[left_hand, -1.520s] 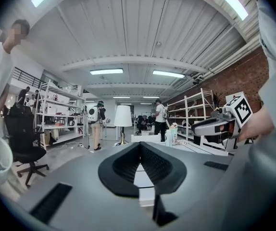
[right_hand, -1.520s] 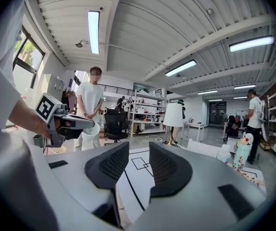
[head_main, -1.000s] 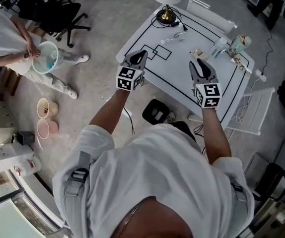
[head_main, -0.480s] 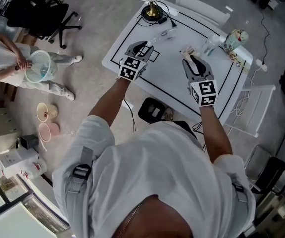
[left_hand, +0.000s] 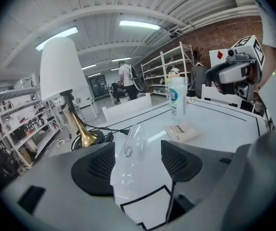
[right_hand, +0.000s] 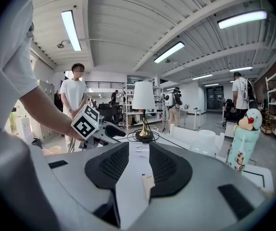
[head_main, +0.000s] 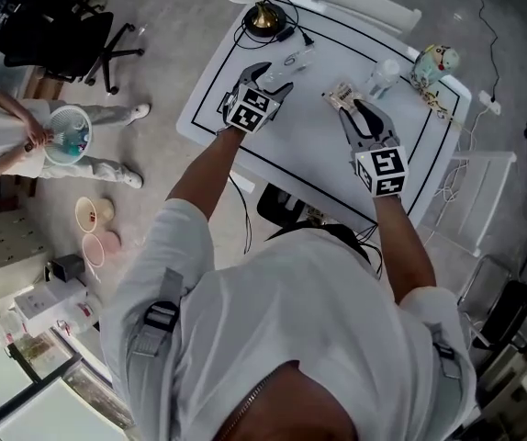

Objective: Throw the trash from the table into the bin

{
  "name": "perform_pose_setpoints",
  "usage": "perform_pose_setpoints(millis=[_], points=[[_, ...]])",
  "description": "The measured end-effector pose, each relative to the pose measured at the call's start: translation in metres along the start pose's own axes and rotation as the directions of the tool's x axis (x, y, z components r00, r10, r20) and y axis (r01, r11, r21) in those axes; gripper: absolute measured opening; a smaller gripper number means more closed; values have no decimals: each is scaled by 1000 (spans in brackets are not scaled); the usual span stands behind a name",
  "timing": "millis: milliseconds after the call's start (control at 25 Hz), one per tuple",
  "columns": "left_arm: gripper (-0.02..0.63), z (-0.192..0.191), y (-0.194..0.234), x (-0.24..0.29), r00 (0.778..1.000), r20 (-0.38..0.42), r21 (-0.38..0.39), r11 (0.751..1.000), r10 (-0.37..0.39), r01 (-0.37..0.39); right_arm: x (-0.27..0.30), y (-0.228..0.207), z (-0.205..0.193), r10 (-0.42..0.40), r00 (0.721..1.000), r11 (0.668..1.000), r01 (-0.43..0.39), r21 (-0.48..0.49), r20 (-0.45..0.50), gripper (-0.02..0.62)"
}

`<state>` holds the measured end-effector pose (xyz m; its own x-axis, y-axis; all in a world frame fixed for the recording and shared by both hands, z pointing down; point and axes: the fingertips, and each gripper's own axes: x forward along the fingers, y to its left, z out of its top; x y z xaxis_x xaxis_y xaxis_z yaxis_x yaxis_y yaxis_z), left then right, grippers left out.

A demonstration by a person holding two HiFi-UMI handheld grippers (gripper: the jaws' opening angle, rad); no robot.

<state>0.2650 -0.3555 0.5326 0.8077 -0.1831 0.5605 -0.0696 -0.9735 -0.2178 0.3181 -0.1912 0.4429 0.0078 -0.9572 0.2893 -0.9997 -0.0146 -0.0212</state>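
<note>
On the white table (head_main: 305,145) lie a clear plastic wrapper (head_main: 297,60) and a tan packet (head_main: 340,95). My left gripper (head_main: 273,75) is just short of the wrapper, and its jaws have just been opening. In the left gripper view the wrapper (left_hand: 130,150) lies on the table between the wide-open pads (left_hand: 180,161) of the left gripper (left_hand: 138,165), untouched. My right gripper (head_main: 353,110) points at the packet. Between the narrowly parted jaws of the right gripper (right_hand: 138,162) the packet (right_hand: 147,182) lies on the table. A standing person holds the pale mesh bin (head_main: 67,134) far left of the table.
A lamp (head_main: 262,15) with its cable stands at the table's far edge. A clear bottle (head_main: 382,76) and a doll-topped bottle (head_main: 436,62) stand at the far right. A white chair (head_main: 364,7) is behind the table. A black stool (head_main: 282,205) is under the near edge.
Both grippers have moved forward over the table toward the trash. The left jaws went from shut to wide open around the wrapper. The right jaws kept the same gap.
</note>
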Motion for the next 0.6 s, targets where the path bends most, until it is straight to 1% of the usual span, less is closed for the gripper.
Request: perform_pose_setpoints(millis=[120, 360, 480, 600], points=[[319, -1, 6, 20, 999, -39, 32, 999, -8, 10, 2, -8, -6, -2, 1000, 1000, 3, 15, -7, 137], [377, -9, 7, 55, 990, -126, 73, 995, -65, 74, 6, -25, -13, -14, 1000, 999, 15, 34, -15, 137], [382, -17, 7, 67, 983, -167, 89, 991, -81, 97, 8, -30, -16, -14, 1000, 999, 15, 36, -21, 137], [382, -25, 7, 76, 975, -205, 74, 991, -91, 109, 12, -35, -21, -14, 999, 999, 15, 42, -32, 137]])
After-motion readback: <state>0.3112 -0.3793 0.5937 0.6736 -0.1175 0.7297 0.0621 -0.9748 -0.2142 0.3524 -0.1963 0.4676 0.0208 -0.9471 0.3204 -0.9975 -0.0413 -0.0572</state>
